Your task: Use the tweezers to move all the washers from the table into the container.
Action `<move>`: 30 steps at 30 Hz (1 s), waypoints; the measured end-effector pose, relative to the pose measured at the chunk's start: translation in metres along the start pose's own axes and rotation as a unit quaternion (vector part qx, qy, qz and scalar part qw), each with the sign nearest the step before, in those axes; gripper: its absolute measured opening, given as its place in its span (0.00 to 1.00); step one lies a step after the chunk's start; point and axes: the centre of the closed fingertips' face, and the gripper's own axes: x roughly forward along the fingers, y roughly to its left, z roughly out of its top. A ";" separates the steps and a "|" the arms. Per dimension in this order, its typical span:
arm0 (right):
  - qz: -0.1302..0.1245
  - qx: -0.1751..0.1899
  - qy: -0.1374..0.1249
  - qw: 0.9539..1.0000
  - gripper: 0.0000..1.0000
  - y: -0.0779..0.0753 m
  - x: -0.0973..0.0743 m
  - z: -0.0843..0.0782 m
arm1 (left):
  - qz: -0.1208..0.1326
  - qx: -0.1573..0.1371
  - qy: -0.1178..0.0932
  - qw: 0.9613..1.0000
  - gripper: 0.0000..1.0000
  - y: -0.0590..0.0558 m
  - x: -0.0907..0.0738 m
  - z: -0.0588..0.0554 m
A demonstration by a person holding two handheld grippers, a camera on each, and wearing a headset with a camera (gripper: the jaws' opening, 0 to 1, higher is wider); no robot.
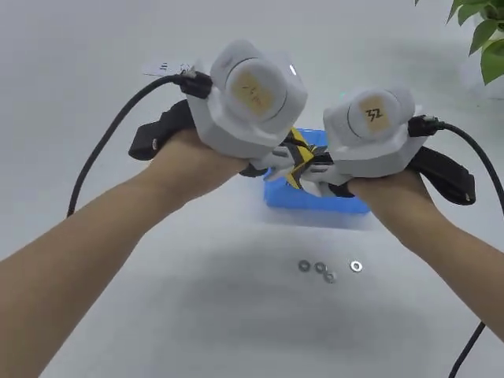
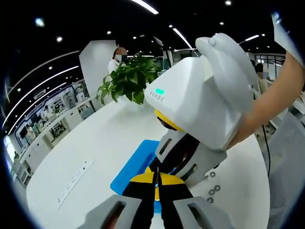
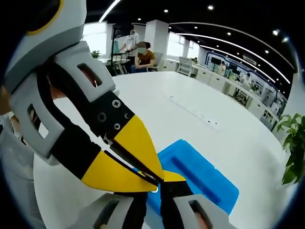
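White table (image 1: 197, 323), 4 washers (image 1: 320, 268) apart from tongs (image 1: 305, 168)

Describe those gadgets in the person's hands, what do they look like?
Both the left gripper and right gripper have rounded white housings with tan round logo discs, yellow-and-black jaws, black hand straps and black cables. The arms are bare, no sleeves.

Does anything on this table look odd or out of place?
Nothing looks damaged. Four washers lie loose on the table near the blue container; above it the left gripper, pinching thin tweezers, meets the right gripper tip to tip.
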 end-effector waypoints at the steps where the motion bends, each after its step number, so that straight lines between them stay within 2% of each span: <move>1: -0.005 -0.007 -0.005 1.000 0.05 0.002 -0.005 0.004 | 0.009 -0.003 -0.009 1.000 0.00 -0.002 -0.006 0.004; 4: -0.024 -0.048 -0.018 0.998 0.05 0.007 -0.018 0.015 | 0.021 0.007 -0.023 0.999 0.00 -0.008 -0.017 0.012; 10: -0.033 -0.069 -0.042 0.996 0.05 0.027 -0.043 0.026 | 0.023 0.041 -0.034 0.998 0.00 -0.025 -0.041 0.029; 14: -0.031 -0.075 -0.047 0.996 0.05 0.036 -0.053 0.023 | 0.012 0.050 -0.035 0.998 0.00 -0.039 -0.051 0.032; 22: -0.017 -0.054 -0.039 0.998 0.06 0.053 -0.065 0.002 | -0.014 0.052 -0.030 0.998 0.00 -0.067 -0.051 0.027; 25: -0.013 -0.036 -0.031 0.999 0.06 0.059 -0.064 -0.009 | -0.018 0.049 -0.023 0.998 0.00 -0.078 -0.047 0.021; 28: -0.003 -0.013 -0.023 1.000 0.06 0.064 -0.062 -0.021 | -0.022 0.045 -0.012 0.999 0.00 -0.084 -0.043 0.013; 30: 0.000 -0.001 -0.019 1.000 0.07 0.065 -0.060 -0.026 | -0.026 0.042 -0.012 0.999 0.00 -0.086 -0.040 0.009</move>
